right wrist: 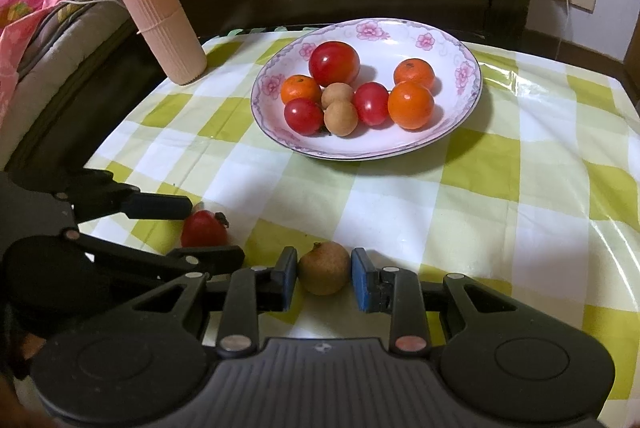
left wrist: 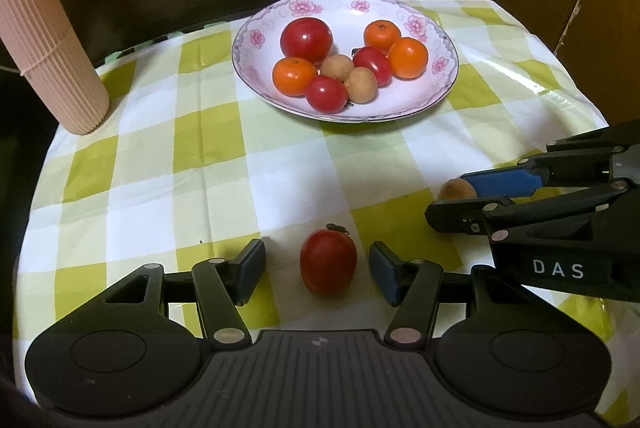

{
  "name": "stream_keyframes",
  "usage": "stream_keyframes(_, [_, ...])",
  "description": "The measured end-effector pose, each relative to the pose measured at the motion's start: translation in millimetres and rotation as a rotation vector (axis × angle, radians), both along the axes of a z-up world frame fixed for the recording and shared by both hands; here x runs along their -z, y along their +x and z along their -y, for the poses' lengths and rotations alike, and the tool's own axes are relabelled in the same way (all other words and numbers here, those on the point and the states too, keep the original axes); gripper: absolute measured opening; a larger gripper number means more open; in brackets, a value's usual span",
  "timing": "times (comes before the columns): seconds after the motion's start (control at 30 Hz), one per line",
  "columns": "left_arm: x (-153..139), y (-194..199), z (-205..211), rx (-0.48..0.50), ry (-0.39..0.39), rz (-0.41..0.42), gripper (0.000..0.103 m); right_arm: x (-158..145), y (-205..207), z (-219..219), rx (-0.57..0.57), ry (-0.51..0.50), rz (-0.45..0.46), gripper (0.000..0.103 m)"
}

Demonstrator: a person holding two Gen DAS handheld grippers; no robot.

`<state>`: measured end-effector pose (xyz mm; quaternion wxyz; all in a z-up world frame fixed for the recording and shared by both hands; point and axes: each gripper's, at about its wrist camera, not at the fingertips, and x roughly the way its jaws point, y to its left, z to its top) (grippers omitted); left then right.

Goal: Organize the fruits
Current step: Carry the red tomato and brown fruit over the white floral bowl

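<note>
2 fruits are left on the checked worktop (left wrist: 160, 164), near its front edge, and both are being picked up at once. The small red tomato (left wrist: 328, 261) lies between the pads of the left claw (left wrist: 318, 270), which is released: a gap is seen on each side of the fruit. The brown longan (right wrist: 324, 268) is clenched in the right claw (right wrist: 325, 278), with both blue pads pressed on it. The flowered plate (left wrist: 448, 40) sits farther back and 8 fruits are already held in it. Next, the left claw should probably be squeezed gently on the tomato. Then both fruits can be lifted and carried to a free spot on the plate.
</note>
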<state>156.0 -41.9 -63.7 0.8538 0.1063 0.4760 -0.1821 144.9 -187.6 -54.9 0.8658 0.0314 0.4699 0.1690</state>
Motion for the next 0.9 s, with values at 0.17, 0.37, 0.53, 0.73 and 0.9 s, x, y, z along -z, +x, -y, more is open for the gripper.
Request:
stream_keyframes(0.17, [-2, 1, 0, 0.003, -0.01, 0.001, 0.066, -1, 1, 1, 0.001, 0.002, -0.008, 0.029])
stream_keyframes(0.37, [-6, -1, -1, 0.018, -0.025, 0.001, 0.073, -4, 2, 9, 0.011, 0.003, -0.007, 0.038])
stream_keyframes(0.53, [-4, -3, 4, 0.038, -0.017, 0.002, 0.073, -7, 2, 10, 0.006, 0.021, -0.002, 0.04])
stream_keyframes(0.73, [-3, -3, 3, 0.045, -0.006, 0.001, 0.07, -4, 2, 6, -0.006, 0.018, -0.004, 0.04])
stream_keyframes(0.9, [-3, -1, 2, 0.049, -0.005, -0.003, 0.068, -2, 4, 6, -0.005, 0.022, -0.004, 0.04])
